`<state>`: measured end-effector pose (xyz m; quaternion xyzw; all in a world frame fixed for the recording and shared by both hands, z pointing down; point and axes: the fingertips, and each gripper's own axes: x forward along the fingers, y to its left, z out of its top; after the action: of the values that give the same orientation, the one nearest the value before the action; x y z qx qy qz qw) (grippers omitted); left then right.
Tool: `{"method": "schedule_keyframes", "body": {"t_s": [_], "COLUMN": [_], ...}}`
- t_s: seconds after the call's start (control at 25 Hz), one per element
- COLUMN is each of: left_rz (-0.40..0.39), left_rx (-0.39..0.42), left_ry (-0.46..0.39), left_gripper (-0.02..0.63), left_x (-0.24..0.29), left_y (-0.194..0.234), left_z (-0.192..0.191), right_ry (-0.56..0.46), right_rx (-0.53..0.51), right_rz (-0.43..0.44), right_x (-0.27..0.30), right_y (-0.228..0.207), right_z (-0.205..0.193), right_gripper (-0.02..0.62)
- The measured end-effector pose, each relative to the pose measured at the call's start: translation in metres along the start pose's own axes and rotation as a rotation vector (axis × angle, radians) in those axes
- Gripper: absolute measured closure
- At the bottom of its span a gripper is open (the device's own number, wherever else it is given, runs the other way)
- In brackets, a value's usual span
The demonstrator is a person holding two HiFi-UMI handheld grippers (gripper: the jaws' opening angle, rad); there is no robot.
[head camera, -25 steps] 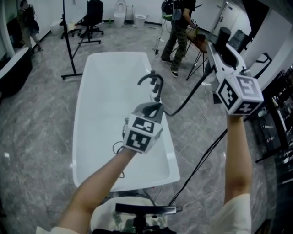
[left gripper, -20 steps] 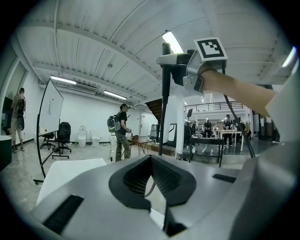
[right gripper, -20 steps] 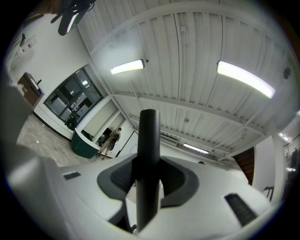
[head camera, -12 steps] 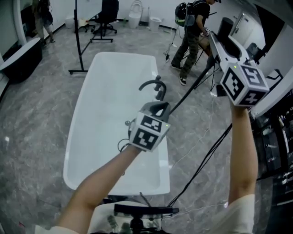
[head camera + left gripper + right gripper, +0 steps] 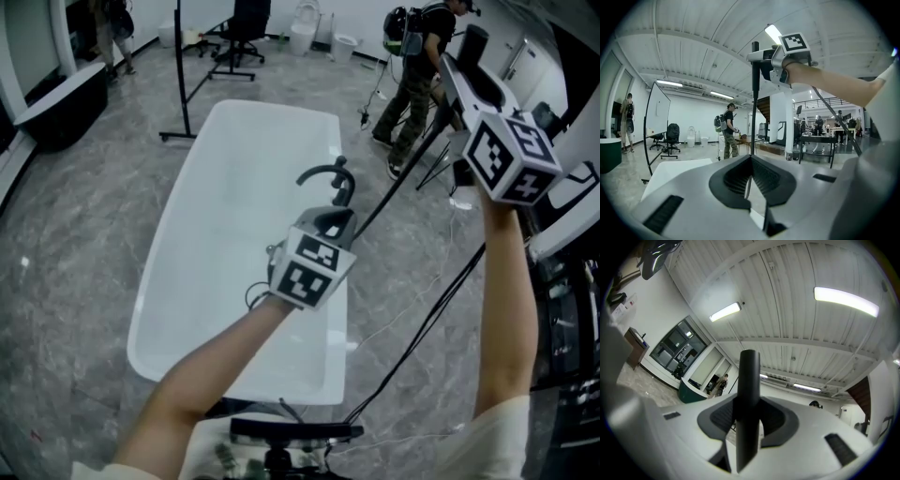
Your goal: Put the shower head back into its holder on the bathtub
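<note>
The bathtub (image 5: pixel 161 281) stood lengthwise on the floor (image 5: pixel 75 234), the faucet (image 5: pixel 330 178) midway along its right rim. The left gripper (image 5: pixel 330 220) hung over that rim, just before the faucet. The right gripper (image 5: pixel 459 75) was right of the bathtub, well apart, the shower head (image 5: pixel 748 394) between its jaws. A person (image 5: pixel 412 75) stood beyond the far right corner.

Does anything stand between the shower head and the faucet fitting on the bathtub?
Nothing visible does. The right tongs hold the shower head high; the left tongs hover near the faucet fitting, seemingly beside the path.
</note>
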<state>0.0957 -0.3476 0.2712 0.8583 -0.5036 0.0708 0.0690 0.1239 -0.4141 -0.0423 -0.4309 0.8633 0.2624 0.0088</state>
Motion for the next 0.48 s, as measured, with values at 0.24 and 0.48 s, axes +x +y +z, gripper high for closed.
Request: {"method": "schedule_keyframes", "body": {"t_s": [0.24, 0.48], "left_rz": [0.031, 0.051], "left_rx": [-0.013, -0.019], "left_ry": [0.025, 0.033], "left_gripper": [0.6, 0.598], "left_x": [0.003, 0.003], "left_y": [0.008, 0.009], "left_z": [-0.012, -0.019], "right_ry": [0.008, 0.011], "right_rx": [0.022, 0.047], "right_rz": [0.02, 0.021], "right_x": [0.009, 0.008], "right_y": [0.002, 0.0], "right_z": [-0.02, -0.036], "right_gripper": [0.46, 0.46]}}
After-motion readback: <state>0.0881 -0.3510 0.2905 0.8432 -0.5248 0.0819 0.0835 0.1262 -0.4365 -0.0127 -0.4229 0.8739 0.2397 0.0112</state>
